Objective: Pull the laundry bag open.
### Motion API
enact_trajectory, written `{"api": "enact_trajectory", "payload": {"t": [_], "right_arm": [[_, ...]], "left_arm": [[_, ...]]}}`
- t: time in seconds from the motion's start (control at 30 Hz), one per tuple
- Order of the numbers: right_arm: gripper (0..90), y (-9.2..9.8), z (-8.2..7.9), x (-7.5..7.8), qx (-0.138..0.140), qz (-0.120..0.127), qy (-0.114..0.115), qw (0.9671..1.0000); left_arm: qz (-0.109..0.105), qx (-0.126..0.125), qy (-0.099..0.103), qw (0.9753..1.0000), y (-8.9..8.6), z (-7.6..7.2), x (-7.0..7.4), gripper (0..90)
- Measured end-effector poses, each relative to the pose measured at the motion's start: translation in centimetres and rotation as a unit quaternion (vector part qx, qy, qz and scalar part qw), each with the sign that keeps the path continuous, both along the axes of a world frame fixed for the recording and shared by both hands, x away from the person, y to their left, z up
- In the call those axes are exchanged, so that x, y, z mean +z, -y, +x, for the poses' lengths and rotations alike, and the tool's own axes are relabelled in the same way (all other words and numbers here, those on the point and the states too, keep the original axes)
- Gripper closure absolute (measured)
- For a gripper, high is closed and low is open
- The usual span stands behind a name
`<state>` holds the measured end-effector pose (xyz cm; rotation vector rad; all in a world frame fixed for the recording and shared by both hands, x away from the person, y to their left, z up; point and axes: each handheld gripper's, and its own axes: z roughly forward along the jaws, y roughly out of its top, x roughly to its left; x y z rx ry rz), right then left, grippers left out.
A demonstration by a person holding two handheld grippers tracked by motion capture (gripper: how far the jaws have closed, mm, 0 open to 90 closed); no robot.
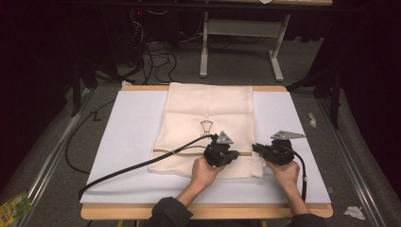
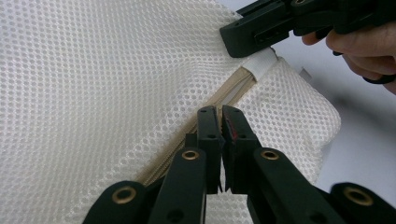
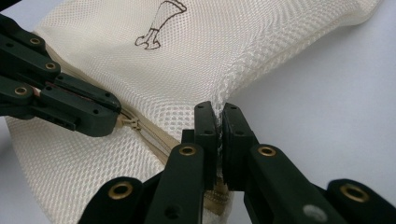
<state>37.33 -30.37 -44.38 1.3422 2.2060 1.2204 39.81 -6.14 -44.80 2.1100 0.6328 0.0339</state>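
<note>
The cream mesh bag [image 1: 208,127] lies flat on the white table [image 1: 127,142]. Both forearms reach in low from the near edge. The left gripper [image 2: 221,114] is pressed together at the zipper [image 2: 233,91], probably on its pull. The right gripper [image 3: 219,116] pinches the bag's edge beside the zipper's end.

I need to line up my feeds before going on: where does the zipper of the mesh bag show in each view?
High view: the zipper is a tan line across the mesh bag near its front edge.
Left gripper view: a diagonal running from the left gripper up right.
Right gripper view: from the left gripper down to the right gripper.
Shared landmark: the left gripper's jaws on the zipper.
</note>
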Motion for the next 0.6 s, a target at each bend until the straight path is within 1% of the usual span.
{"api": "enact_trajectory", "payload": {"t": [0.13, 0.27, 0.4, 0.43, 0.6], "right_arm": [[87.5, -0.1, 0.0, 0.1, 0.001, -0.001, -0.001, 1.0000], [87.5, 0.0, 0.1, 0.0, 0.000, -0.002, -0.002, 1.0000], [87.6, 0.0, 0.1, 0.0, -0.001, -0.001, -0.001, 1.0000], [87.5, 0.0, 0.1, 0.0, 0.000, -0.003, 0.002, 1.0000], [87.5, 0.0, 0.1, 0.0, 0.000, -0.003, -0.001, 1.0000]], "left_arm": [[-0.001, 0.000, 0.001, 1.0000, -0.1, 0.0, 0.0, 86.7], [0.006, 0.002, 0.003, 1.0000, -0.5, 0.0, 0.1, 86.7], [0.000, 0.004, 0.003, 1.0000, -0.9, 0.1, 0.3, 86.7], [0.001, 0.005, 0.004, 1.0000, -0.9, 0.1, 0.3, 86.7], [-0.004, 0.008, -0.002, 1.0000, -1.3, 0.1, 0.2, 86.7]]}}
